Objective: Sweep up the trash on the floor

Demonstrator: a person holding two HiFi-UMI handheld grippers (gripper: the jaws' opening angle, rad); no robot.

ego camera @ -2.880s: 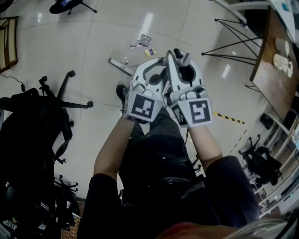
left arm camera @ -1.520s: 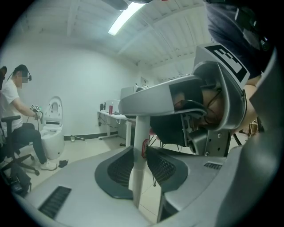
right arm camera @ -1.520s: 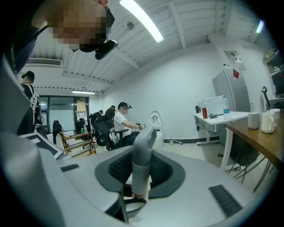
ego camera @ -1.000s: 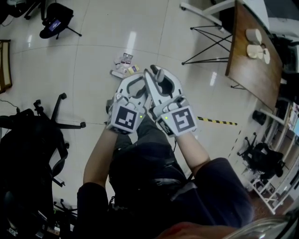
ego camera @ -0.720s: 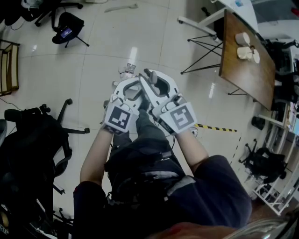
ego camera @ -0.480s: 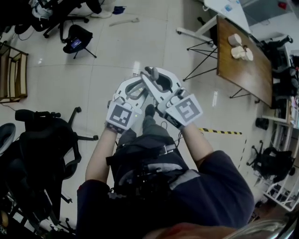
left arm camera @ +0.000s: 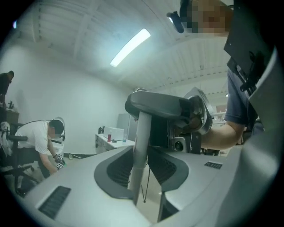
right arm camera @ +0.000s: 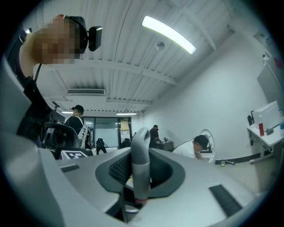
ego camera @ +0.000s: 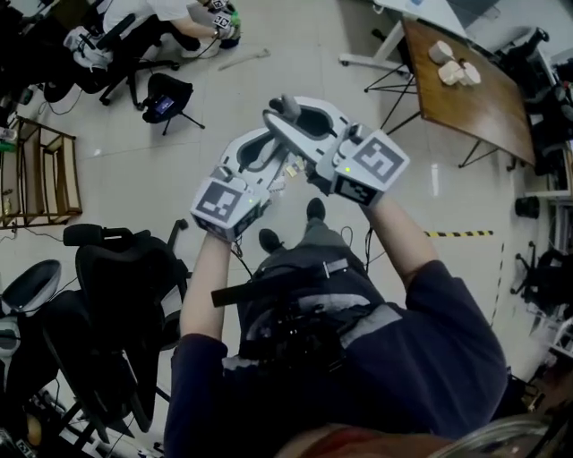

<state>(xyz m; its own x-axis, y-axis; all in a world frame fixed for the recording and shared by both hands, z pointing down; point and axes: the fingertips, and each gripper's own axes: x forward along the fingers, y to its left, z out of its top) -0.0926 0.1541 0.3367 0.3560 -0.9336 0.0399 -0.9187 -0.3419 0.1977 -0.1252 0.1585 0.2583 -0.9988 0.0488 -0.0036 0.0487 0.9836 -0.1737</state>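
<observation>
Both grippers are raised close together in front of me, level, each closed on the broom handle. In the head view my left gripper [ego camera: 267, 150] sits just below and left of my right gripper [ego camera: 300, 121], and the handle's grey end [ego camera: 281, 104] sticks out past the right jaws. In the left gripper view the pale handle shaft [left arm camera: 143, 133] stands upright between the jaws of my left gripper [left arm camera: 142, 166]. The rounded grey handle end [right arm camera: 141, 148] is clamped in my right gripper [right arm camera: 141, 175]. A few bits of trash [ego camera: 285, 172] show on the floor between the grippers.
Black office chairs [ego camera: 121, 286] crowd the left. A wooden rack [ego camera: 43, 170] stands at the far left, a brown table [ego camera: 466, 85] at top right, a small black stand [ego camera: 168, 97] ahead. A person [ego camera: 170, 13] crouches at the far end. Striped tape [ego camera: 466, 234] marks the floor.
Both grippers have risen together with the handle and now point level. My view has swung farther up the room. The trash pile is now mostly hidden behind the grippers.
</observation>
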